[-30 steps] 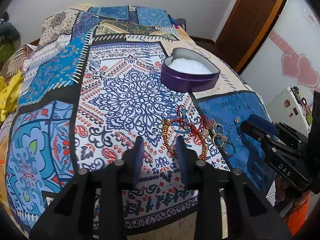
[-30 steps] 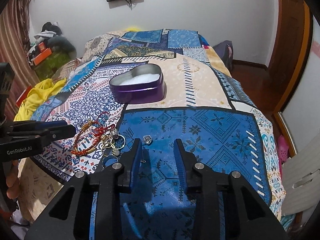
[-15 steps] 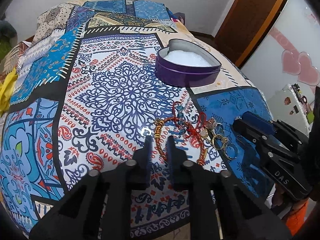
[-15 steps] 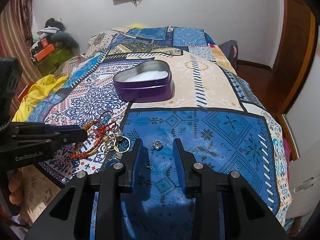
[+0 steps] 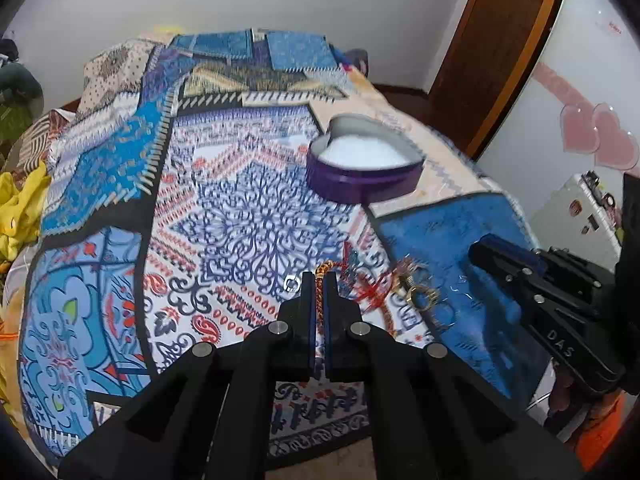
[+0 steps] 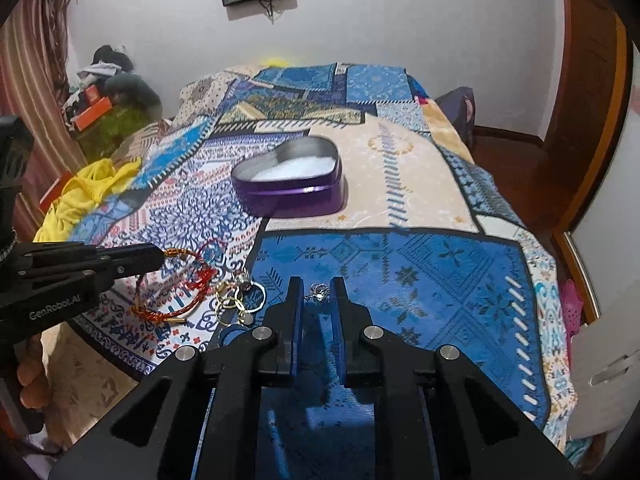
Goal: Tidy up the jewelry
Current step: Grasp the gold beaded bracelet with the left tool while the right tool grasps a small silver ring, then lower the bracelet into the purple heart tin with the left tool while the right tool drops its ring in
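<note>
On the bed's patchwork quilt (image 6: 400,264), short of the purple heart-shaped tin (image 6: 292,184), the left gripper (image 5: 319,280) has just pinched the braided bracelet (image 5: 320,292); lifting may drag its tangled neighbours. The right gripper (image 6: 316,284), just closed, nips a small silver earring (image 6: 319,291), which could slip out.

Glossy purple metal heart tin (image 6: 292,196), patterned woven cloth bedspread (image 6: 400,280), matt black plastic tool (image 5: 319,280), polished wooden door (image 5: 500,40)

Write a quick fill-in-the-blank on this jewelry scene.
1. The left tongs are ___ on the braided bracelet.
2. The right tongs close around a small ___-coloured charm.
3. The open tin is shaped like a ___.
4. Its outer wall is ___.

Answers: shut; silver; heart; purple
</note>
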{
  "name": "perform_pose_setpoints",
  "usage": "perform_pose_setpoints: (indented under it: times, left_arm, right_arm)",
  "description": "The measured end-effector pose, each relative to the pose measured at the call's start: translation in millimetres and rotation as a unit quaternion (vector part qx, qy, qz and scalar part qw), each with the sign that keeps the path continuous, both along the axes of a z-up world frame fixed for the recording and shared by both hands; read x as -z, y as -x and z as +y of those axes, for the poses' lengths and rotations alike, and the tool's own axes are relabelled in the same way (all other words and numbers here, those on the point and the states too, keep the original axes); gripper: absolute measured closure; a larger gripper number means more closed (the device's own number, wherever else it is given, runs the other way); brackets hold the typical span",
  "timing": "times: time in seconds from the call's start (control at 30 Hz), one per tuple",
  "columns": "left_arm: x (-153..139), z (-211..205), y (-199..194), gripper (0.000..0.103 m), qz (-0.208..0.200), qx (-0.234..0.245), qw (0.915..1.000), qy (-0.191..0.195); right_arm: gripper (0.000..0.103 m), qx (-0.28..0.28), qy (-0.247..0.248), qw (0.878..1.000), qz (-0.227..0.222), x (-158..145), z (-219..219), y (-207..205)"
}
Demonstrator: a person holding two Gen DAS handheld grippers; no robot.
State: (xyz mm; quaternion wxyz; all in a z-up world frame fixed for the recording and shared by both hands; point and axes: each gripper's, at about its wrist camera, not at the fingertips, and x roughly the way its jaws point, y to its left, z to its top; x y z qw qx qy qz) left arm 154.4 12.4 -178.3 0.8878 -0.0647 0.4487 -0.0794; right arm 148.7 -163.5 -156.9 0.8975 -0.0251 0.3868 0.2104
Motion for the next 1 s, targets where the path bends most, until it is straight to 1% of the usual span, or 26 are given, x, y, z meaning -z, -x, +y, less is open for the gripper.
perform_pose_setpoints:
  times: [0.23,0.63,1.0]
  left_arm:
    - [-31,2,6,0.102,-0.04,-0.005,0.9992,0.0]
    - [-68,13,5,0.102,-0.092,-0.021,0.9955,-0.006]
    - [-77,17,-16,0.102,-0.109,-0.029,0.9936,-0.004]
  right_arm:
    - [0.091,0.003,-0.012,1.0,-0.02,-17,-1,4]
    - [0.091,-0.007,-0.019,0.998,-0.064,-42,8,1]
    - [0.091,-0.014,-0.031,0.995,-0.093,-58,14,-10]
